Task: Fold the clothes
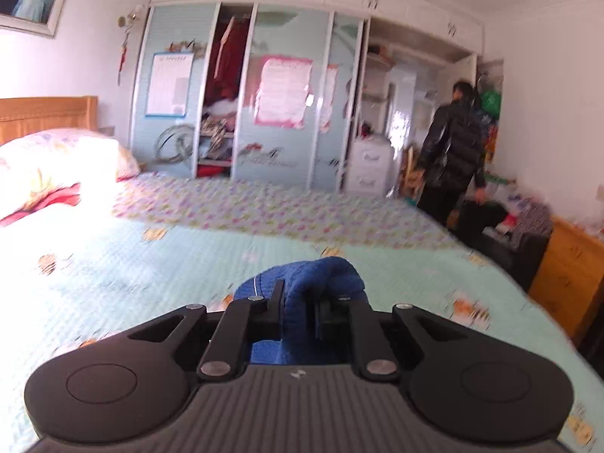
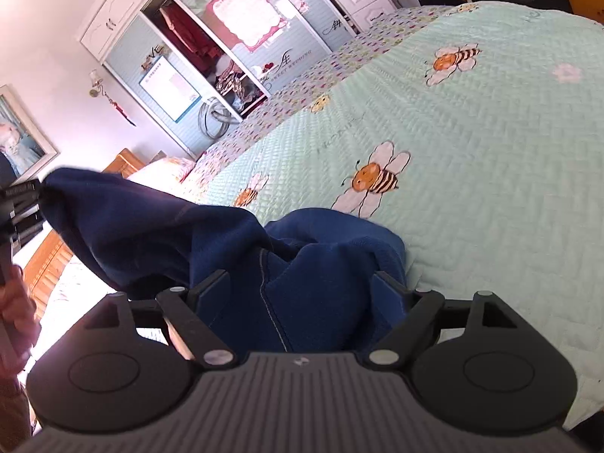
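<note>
Two grippers are clamped on one blue fleece garment [image 2: 302, 264]: left gripper [image 1: 298, 302] pinched on a bunched fold, right gripper [image 2: 298, 287] w/ fingers wider, cloth filling the gap. Garment is held above bee-print quilt [image 2: 472, 151]; wardrobe [image 1: 245, 94] & person [image 1: 451, 151] far.

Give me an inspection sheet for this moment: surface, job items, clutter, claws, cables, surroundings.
Surface: bed with a mint quilted bedspread printed with bees.
Job's things: one blue garment, bunched and lifted off the bed, stretched between both claws.
Clutter: pillow at the head of the bed; nothing else seen on the spread.
Claws: left claw shut on the blue garment; right claw has fabric between its fingers, which stand wide apart, so its grip cannot be told.
Cables: nothing seen.
Surroundings: wardrobe with one door open, red clothes hanging inside; a person in a dark jacket standing by the far corner.
</note>
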Demonstrator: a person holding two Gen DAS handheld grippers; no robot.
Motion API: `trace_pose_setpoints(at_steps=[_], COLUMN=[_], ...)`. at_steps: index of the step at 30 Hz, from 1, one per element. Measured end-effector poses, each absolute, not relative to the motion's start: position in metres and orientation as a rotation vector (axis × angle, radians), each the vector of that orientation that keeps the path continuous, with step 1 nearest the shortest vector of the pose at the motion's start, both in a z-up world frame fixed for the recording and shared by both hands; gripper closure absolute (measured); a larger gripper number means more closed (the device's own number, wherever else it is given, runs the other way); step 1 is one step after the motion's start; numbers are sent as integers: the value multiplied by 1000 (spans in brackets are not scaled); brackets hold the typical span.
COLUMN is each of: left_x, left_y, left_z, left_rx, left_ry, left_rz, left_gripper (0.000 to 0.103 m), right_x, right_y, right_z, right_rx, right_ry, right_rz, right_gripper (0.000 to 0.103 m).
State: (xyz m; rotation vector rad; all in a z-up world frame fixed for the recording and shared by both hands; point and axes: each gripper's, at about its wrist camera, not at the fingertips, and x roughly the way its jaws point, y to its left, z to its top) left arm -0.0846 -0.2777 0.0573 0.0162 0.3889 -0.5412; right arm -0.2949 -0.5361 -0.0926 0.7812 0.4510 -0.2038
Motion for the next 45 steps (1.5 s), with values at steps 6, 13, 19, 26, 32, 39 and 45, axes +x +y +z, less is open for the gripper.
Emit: trace_pose_setpoints(at_steps=[6, 13, 19, 26, 32, 39, 45], left_x=[-78, -80, -105, -127, -145, -154, -147], left_y=[-236, -201, -201, -243, -288, -306, -317], left_z=[-20, -29, 1, 0, -44, -73, -90], left_rx=[120, 79, 72, 306, 603, 822, 949], left_ry=[677, 715, 572, 448, 458, 306, 266], left_rz=[-406, -369, -404, -595, -706, -628, -616], left_gripper=[89, 81, 59, 43, 42, 42, 38], right_x=[-287, -278, -256, -223, -230, -254, -257], right_y=[-519, -494, -462, -442, -448, -481, -486], right_z=[-106, -99, -79, -88, -113, -121, -132], right_rx=[752, 633, 471, 359, 331, 465, 531], right_ry=[572, 617, 596, 635, 685, 679, 690], right_rz=[-155, -112, -29, 17, -46, -105, -103], right_gripper=[21, 21, 21, 20, 58, 74, 69])
